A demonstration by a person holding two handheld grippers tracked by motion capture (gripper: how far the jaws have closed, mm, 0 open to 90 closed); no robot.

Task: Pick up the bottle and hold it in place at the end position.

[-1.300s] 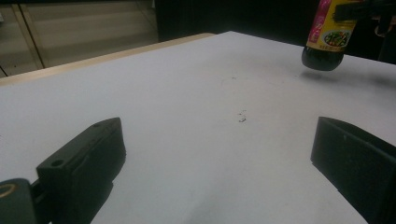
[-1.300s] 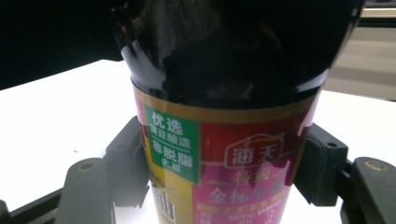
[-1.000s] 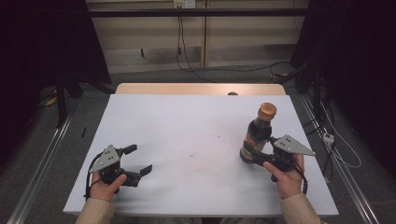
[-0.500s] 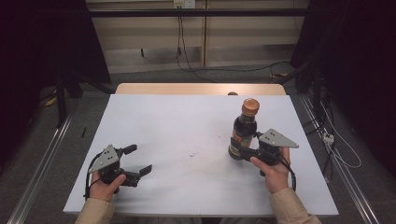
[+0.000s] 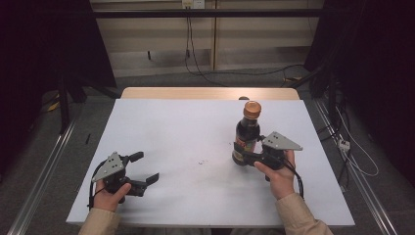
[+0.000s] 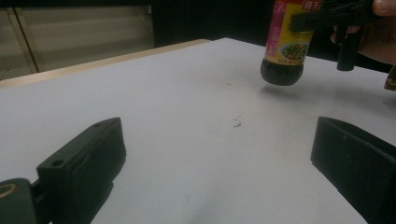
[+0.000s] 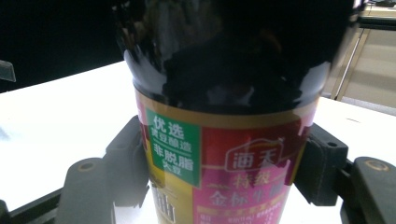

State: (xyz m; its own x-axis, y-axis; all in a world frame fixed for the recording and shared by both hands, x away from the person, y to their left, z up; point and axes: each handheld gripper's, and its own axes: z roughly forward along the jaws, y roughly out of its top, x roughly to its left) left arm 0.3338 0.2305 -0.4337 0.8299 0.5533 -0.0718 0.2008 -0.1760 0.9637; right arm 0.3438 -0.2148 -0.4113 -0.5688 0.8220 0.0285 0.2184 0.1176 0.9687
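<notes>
A dark soy sauce bottle [image 5: 247, 133] with an orange cap is held upright at roughly 3 o'clock on the white table [image 5: 186, 127], clamped by the right gripper [image 5: 243, 151] across its labelled lower body. In the right gripper view both black jaws are seen pressed against opposite sides of the label, closed firmly on the bottle. The low grip is judged to have been chosen to keep the tall bottle steady and vertical.

In the left gripper view the base of the bottle [image 6: 285, 44] is seen clear of the tabletop with a shadow beneath it, so the bottle is judged to be lifted slightly; this gap cannot be confirmed from the high view. The label's printed Chinese text is legible only from the right gripper view.

The left gripper [image 5: 147, 169] is held at about 8 o'clock, well apart from the bottle. Its jaws are spread wide and nothing is held between them; it is judged to be idle.
</notes>
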